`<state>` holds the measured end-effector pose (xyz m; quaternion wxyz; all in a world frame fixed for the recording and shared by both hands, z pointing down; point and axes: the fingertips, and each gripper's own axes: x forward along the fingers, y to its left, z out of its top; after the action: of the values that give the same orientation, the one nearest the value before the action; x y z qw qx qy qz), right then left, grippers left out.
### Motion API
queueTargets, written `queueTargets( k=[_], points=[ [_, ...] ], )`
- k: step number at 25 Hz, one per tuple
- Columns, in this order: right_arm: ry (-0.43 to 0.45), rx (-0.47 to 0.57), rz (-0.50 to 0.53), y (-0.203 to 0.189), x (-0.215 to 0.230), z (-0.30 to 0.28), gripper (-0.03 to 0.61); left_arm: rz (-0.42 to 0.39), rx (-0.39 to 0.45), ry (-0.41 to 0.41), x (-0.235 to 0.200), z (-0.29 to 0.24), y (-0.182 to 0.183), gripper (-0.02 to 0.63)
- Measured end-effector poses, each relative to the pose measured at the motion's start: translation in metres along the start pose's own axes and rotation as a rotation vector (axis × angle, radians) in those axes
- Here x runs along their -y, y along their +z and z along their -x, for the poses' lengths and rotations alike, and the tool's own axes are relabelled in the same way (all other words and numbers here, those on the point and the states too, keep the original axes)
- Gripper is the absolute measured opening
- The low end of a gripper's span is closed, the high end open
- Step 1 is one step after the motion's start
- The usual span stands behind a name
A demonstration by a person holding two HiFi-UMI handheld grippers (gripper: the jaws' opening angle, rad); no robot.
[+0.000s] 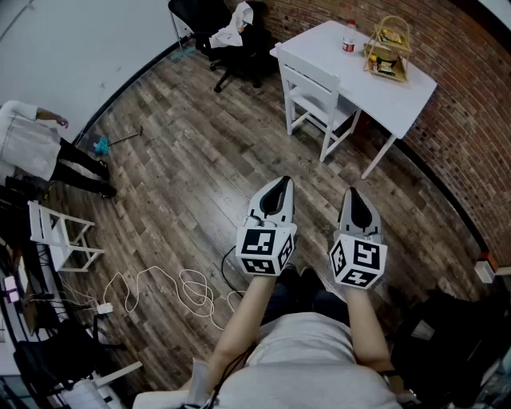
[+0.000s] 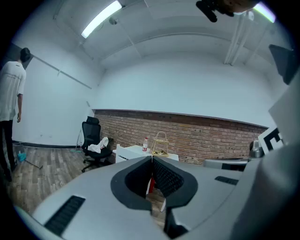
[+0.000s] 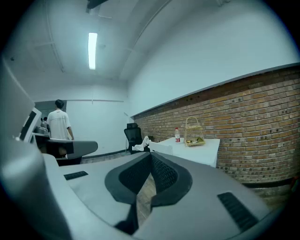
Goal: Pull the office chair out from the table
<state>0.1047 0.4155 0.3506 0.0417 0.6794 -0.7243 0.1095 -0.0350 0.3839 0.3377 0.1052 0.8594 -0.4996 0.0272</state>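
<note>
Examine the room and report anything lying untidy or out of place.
A white cable sprawls in loose loops across the floor, where feet could catch on it. A white cloth lies crumpled on the seat of the black office chair.

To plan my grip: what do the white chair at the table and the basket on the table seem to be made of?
White chair: probably painted wood with a matte white finish; the slatted back and square legs suggest it.
Basket: it looks like thin gold-coloured metal wire, an open frame with a tall handle. It could also be bamboo, as it is too small to tell.
</note>
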Motion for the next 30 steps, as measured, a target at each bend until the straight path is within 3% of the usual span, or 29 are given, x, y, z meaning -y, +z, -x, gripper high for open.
queueTargets(
  k=[17, 30],
  points=[
    [0.014, -0.004, -0.011, -0.003, 0.005, -0.011, 0.014, -0.007, -0.015, -0.005, 0.005, -0.013, -0.006, 0.014],
    [0.059, -0.021, -0.004, -0.002, 0.032, -0.045, 0.014, -0.009, -0.016, 0.043, 0.002, -0.046, -0.005, 0.014]
  ],
)
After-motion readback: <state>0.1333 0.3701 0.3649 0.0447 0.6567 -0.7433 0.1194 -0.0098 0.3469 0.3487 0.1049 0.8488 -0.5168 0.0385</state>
